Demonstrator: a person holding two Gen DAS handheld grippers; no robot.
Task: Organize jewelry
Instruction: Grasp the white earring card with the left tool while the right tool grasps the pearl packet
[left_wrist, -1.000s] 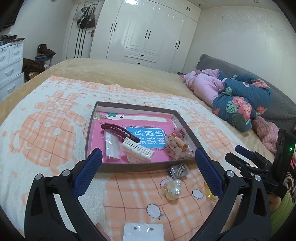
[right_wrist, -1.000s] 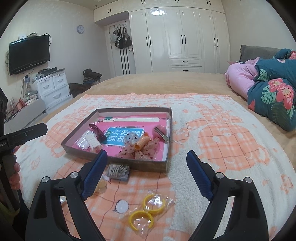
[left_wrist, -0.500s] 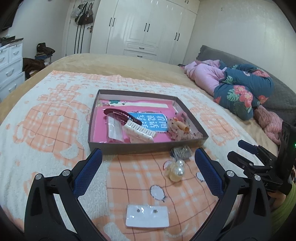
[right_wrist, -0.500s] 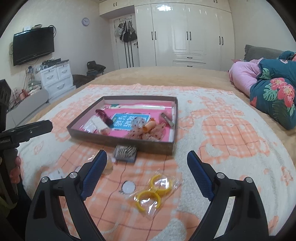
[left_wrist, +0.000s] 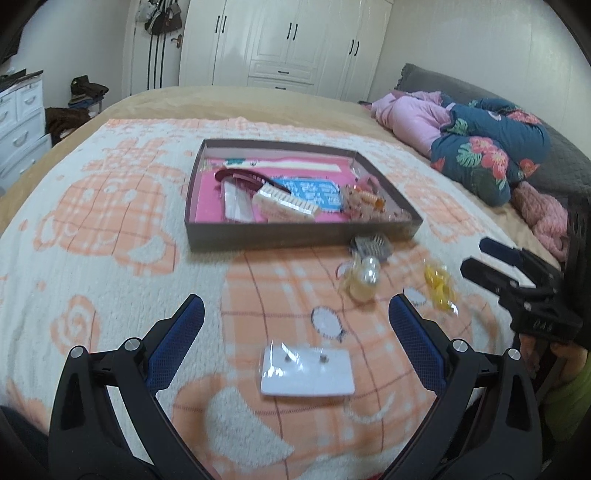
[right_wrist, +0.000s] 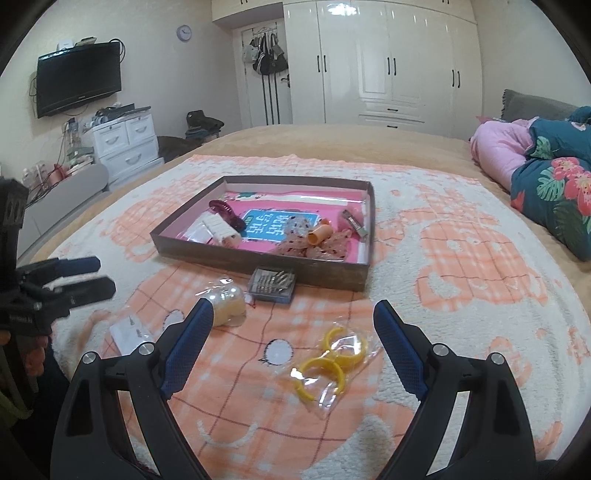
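Left wrist view showed the left gripper (left_wrist: 295, 325) with its blue pads spread wide and nothing between them, low in the frame above a white earring card (left_wrist: 306, 373) in a blurred clear sleeve. Higher up, at centre, sat the brown tray (left_wrist: 295, 240); its contents were partly hidden by the near wall. A pearl-like piece in plastic (left_wrist: 364, 280) lay just below the tray, smeared by motion. At right edge, the right gripper (left_wrist: 491, 262) was partly cut off. Right wrist view showed the right gripper (right_wrist: 293, 347) also wide apart and empty, framing bagged yellow rings (right_wrist: 332, 358) at lower centre. A small box of metal clips (right_wrist: 273, 284) touched the tray's near wall.
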